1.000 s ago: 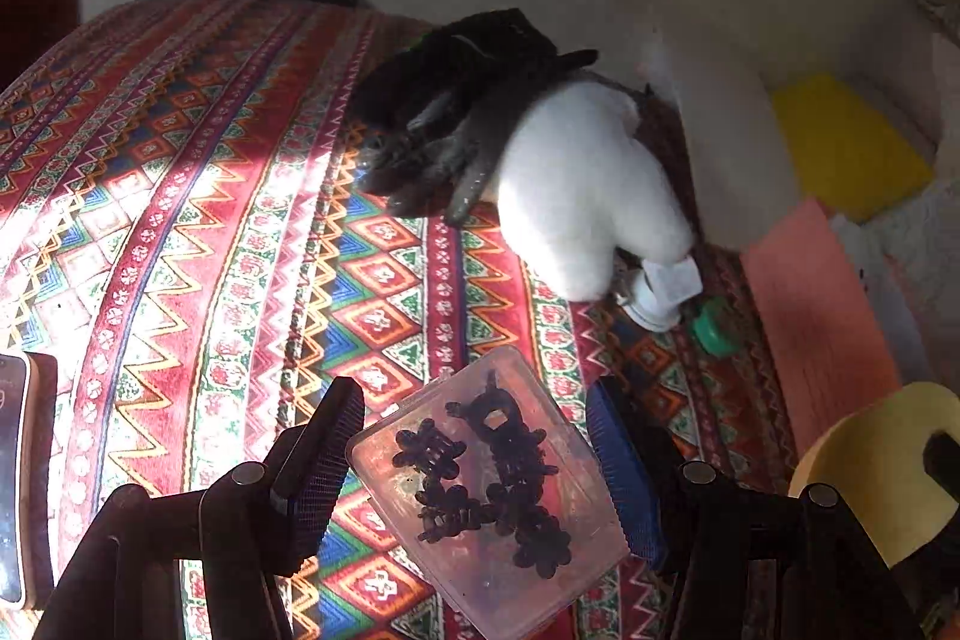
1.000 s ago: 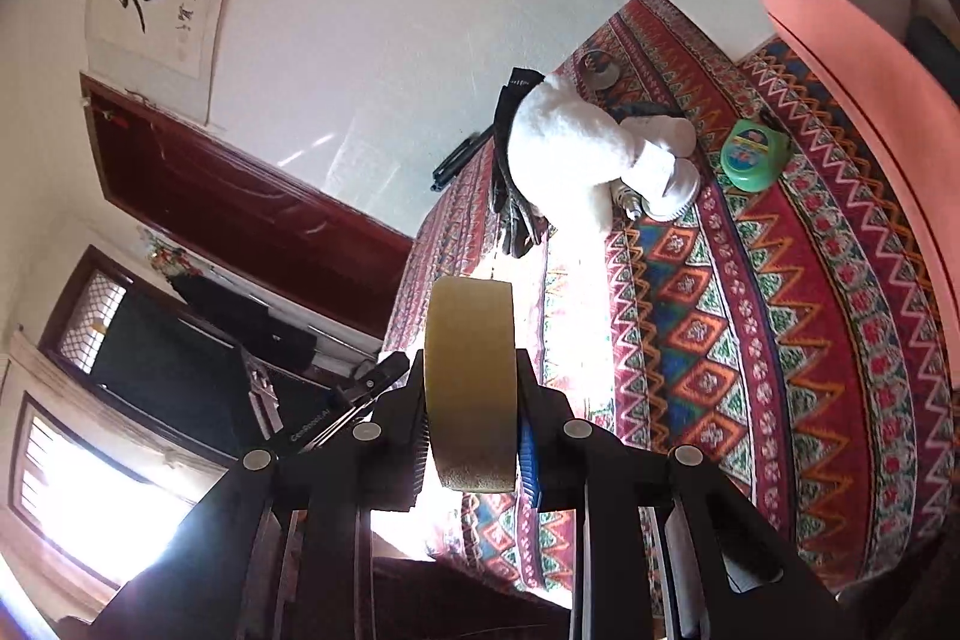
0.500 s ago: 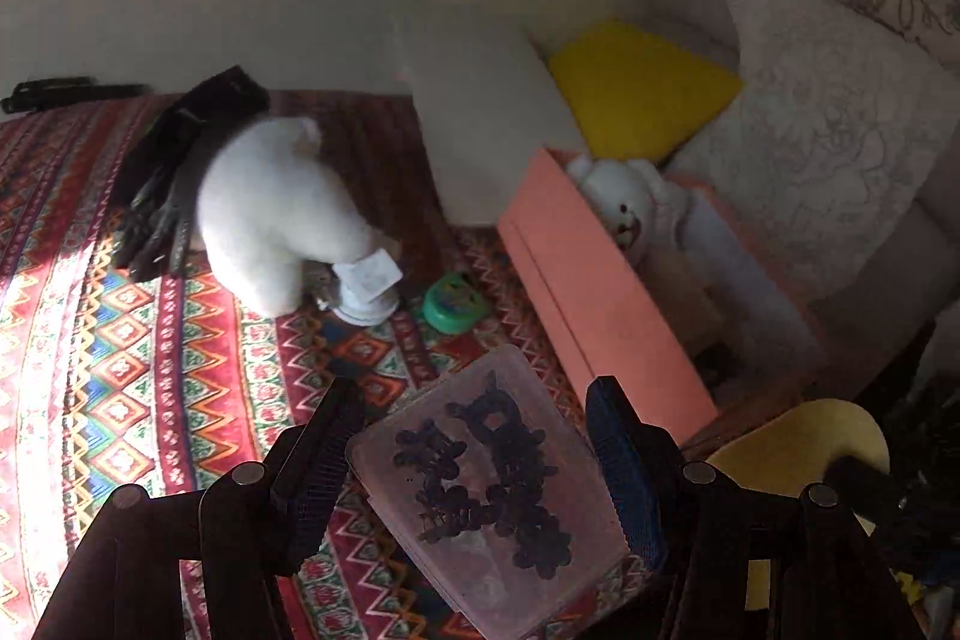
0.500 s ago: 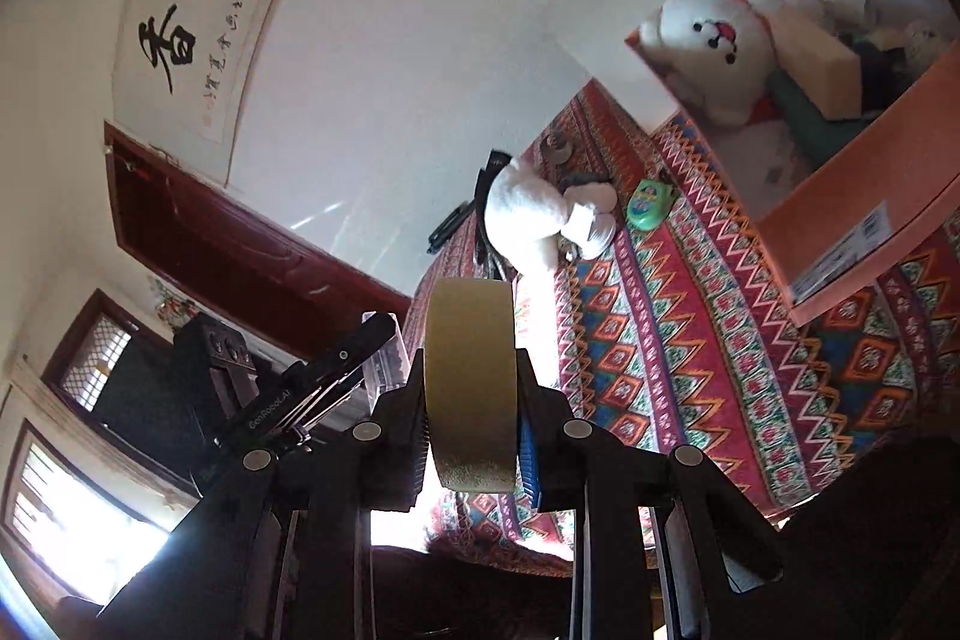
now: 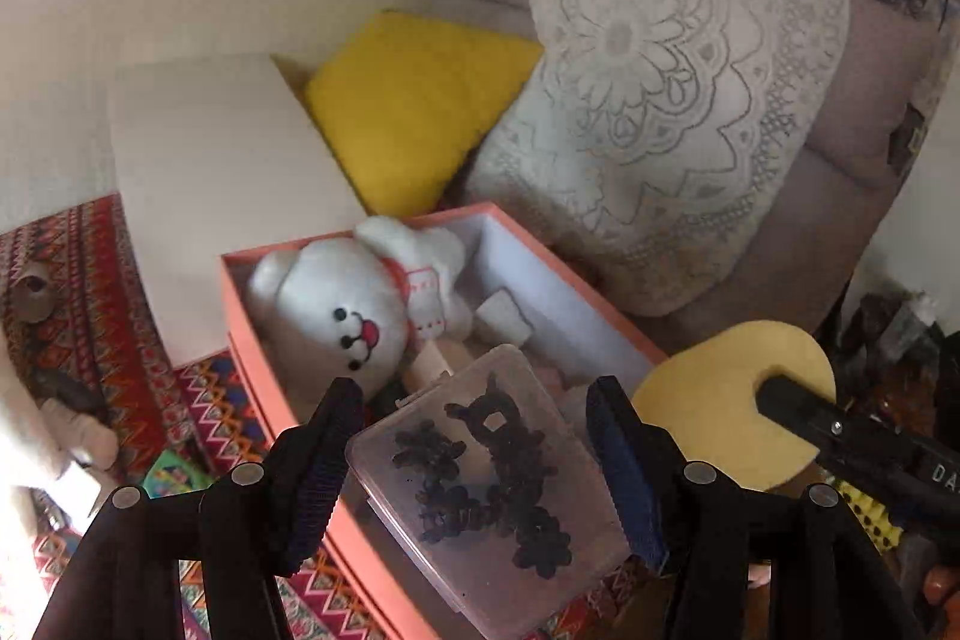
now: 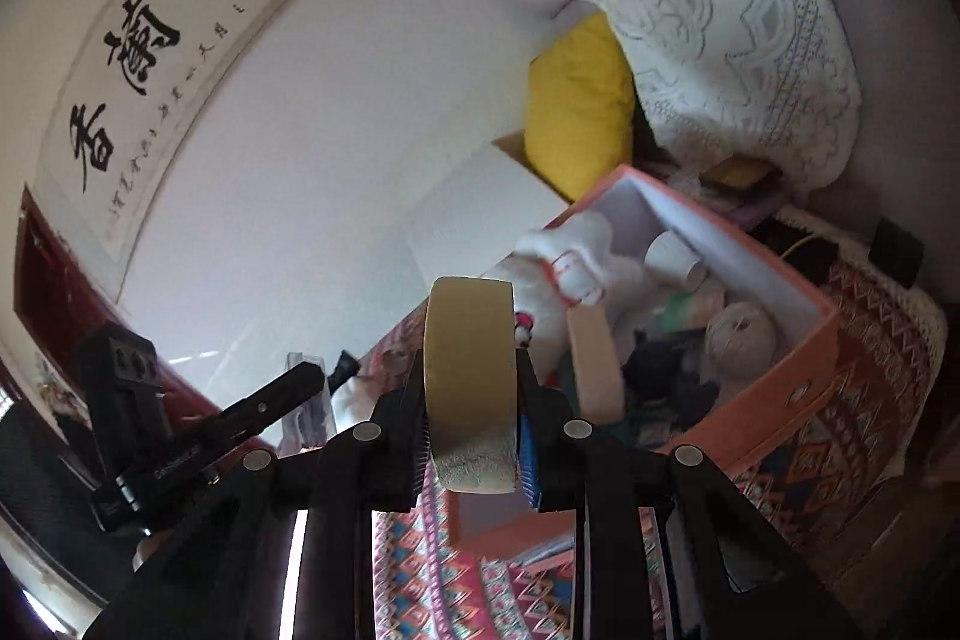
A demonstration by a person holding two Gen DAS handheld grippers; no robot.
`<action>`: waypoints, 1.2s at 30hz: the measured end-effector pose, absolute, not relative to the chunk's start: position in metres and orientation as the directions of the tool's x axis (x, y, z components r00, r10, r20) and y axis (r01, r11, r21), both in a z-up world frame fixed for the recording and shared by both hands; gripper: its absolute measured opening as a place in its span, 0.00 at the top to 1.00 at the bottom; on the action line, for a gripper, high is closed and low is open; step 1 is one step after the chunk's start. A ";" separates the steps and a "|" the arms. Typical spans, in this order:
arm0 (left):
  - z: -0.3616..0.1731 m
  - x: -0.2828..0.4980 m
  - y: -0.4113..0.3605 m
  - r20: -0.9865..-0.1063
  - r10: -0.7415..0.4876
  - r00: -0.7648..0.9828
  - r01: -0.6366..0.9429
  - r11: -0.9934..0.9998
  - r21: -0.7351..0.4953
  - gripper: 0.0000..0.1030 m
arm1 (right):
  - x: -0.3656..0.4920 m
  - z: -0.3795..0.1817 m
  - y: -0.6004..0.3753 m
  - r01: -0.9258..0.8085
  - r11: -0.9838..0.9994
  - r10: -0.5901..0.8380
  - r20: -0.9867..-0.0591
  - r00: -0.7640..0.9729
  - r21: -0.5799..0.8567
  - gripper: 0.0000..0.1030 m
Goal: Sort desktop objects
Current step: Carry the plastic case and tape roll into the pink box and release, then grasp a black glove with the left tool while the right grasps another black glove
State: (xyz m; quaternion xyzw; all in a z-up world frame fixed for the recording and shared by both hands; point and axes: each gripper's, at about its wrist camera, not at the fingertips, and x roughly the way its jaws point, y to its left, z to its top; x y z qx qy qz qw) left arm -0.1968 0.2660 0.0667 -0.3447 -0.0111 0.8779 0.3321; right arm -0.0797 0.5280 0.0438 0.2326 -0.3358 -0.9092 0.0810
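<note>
1. I am holding a clear plastic case [image 5: 486, 484] of small black clips in the left gripper [image 5: 480, 466]; its fingers are pressing on the case's two sides, so it is gripping, not open.
2. I am carrying the case just above the near end of the orange box [image 5: 288, 436], with its long axis running away from me and to the left, roughly along the box's length.
3. I am clamping a roll of tan tape [image 6: 471, 382] on edge in the right gripper [image 6: 474, 436], jaws tight on its flat faces.
4. In the right wrist view the box is lying ahead and to the right of the roll, its open top tilted toward me.
5. A white plush bear [image 5: 360, 316] is filling the box's far-left end; a ball of twine [image 6: 741, 334] and dark items are sitting nearer the right end.
6. I judge the left gripper nearer the drop: the case is hanging over free space beside the bear, so lowering and releasing there looks simplest.
7. The roll, I think, needs carrying forward and rightward first.
</note>
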 end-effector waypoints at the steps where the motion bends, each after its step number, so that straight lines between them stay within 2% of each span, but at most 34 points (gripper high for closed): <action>1: 0.064 -0.206 0.270 -0.603 0.586 -0.541 -0.566 -0.784 -0.255 0.34 | -0.094 0.045 0.535 -0.019 -0.774 -0.286 -0.377 -0.881 0.633 0.72; 2: 0.061 -0.215 0.273 -0.608 0.581 -0.541 -0.555 -0.790 -0.262 0.24 | -0.109 0.047 0.538 -0.035 -0.793 -0.258 -0.388 -0.885 0.608 0.66; 3: 0.058 -0.224 0.276 -0.614 0.576 -0.540 -0.543 -0.796 -0.268 0.18 | -0.122 0.048 0.541 -0.065 -0.815 -0.216 -0.406 -0.888 0.576 0.56; 4: 0.057 -0.230 0.274 -0.609 0.571 -0.550 -0.530 -0.802 -0.274 0.10 | -0.130 0.049 0.545 -0.105 -0.829 -0.167 -0.422 -0.891 0.549 0.28; 5: 0.056 -0.234 0.269 -0.598 0.565 -0.568 -0.518 -0.811 -0.274 0.07 | -0.134 0.051 0.546 -0.121 -0.829 -0.142 -0.415 -0.899 0.546 0.10; 6: 0.054 -0.235 0.263 -0.589 0.553 -0.590 -0.504 -0.822 -0.266 0.05 | -0.136 0.052 0.547 -0.121 -0.824 -0.132 -0.396 -0.909 0.554 0.08; 8: 0.049 -0.238 0.255 -0.589 0.514 -0.623 -0.470 -0.848 -0.244 0.03 | -0.140 0.053 0.547 -0.118 -0.816 -0.124 -0.371 -0.920 0.566 0.08; 17: 0.015 -0.228 0.181 -0.646 0.414 -0.641 -0.333 -0.909 -0.252 0.03 | -0.129 0.021 0.507 -0.096 -0.786 -0.222 -0.424 -0.878 0.611 0.08; 27: -0.031 -0.193 0.032 -0.697 0.250 -0.672 -0.141 -0.967 -0.211 0.03 | -0.137 0.001 0.385 0.033 -0.790 -0.411 -0.490 -0.768 0.612 0.07; 33: -0.057 -0.206 -0.053 -0.700 0.061 -0.711 -0.027 -0.998 -0.059 0.03 | -0.181 -0.010 0.291 0.152 -0.739 -0.576 -0.499 -0.648 0.656 0.07; 36: -0.069 -0.220 -0.083 -0.696 0.014 -0.718 0.008 -1.000 -0.028 0.03 | -0.220 -0.014 0.241 0.203 -0.688 -0.661 -0.487 -0.572 0.696 0.07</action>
